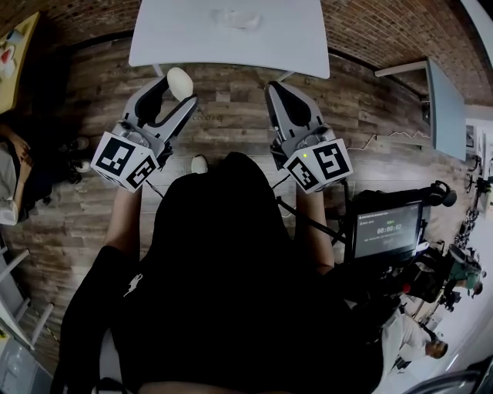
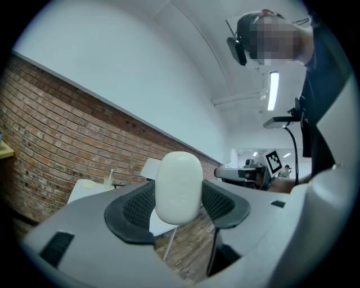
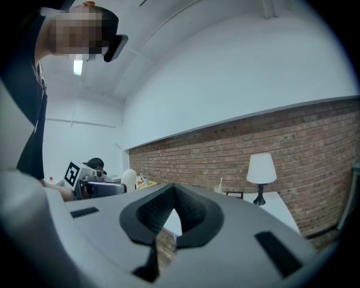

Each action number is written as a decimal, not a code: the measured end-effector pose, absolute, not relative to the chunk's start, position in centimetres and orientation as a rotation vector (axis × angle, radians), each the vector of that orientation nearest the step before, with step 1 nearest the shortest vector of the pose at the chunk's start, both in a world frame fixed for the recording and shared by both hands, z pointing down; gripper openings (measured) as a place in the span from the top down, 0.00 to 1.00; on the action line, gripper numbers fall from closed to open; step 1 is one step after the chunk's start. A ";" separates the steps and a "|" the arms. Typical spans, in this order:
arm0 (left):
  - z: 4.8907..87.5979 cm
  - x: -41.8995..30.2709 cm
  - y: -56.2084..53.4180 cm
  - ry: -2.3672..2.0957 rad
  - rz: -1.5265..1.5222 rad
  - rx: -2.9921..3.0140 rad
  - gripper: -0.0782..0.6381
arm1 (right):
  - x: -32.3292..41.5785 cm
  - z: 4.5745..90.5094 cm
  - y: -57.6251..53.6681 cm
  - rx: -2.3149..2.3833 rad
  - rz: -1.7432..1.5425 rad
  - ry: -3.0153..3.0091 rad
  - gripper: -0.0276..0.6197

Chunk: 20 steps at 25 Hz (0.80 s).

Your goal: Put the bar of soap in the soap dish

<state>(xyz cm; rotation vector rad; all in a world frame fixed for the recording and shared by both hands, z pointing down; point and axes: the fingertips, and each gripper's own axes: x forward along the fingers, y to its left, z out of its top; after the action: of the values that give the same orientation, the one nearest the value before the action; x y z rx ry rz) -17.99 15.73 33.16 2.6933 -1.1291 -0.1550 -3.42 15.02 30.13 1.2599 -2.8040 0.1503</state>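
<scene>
So far only the pick-up looks done. At the left, the left tool [image 1: 179, 91] is clamped on the bar of soap [image 1: 180, 82], a smooth, pale oval standing upright between the two dark pads and rising above them. The left gripper view shows the soap [image 2: 179, 185] held at its sides, off the floor and away from any surface. Its face is plain, with no brand or stamp that I can see.

Farther off, across the wooden floor, stands a white surface [image 1: 192, 38]. A small pale object [image 1: 235, 17] lies on its far part. It may be the soap dish, but it is too washed out to tell. The carry to the dish and the setting down are, I judge, all still to come.

To the right, the right tool [image 1: 279, 91] is empty, its jaws brought together at the tips.

Each tool carries a cube [image 1: 127, 160] with black-and-white square markers, patterns and not words. At the far right a small screen [image 1: 387, 229] shows a row of digits like a timer, too small to read surely.
</scene>
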 end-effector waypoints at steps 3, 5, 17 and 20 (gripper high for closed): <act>33.5 -18.1 15.8 -1.129 -0.149 2.690 0.53 | -3.5 30.4 15.1 1.263 0.156 -2.798 0.95; 33.7 -18.2 16.1 -1.130 -0.143 2.688 0.53 | -3.4 30.5 15.2 1.269 0.168 -2.795 0.95; 33.7 -18.9 15.8 -1.136 -0.136 2.683 0.53 | -3.3 30.4 14.9 1.283 0.180 -2.789 0.95; 33.9 -19.2 15.3 -1.145 -0.138 2.675 0.53 | -3.6 30.2 14.1 1.277 0.176 -2.790 0.95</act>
<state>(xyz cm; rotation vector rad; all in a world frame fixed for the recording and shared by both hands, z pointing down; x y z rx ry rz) -19.17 15.27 33.86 2.6750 -1.1452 -0.1380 -3.55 14.07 30.25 1.2772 -2.7904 0.1763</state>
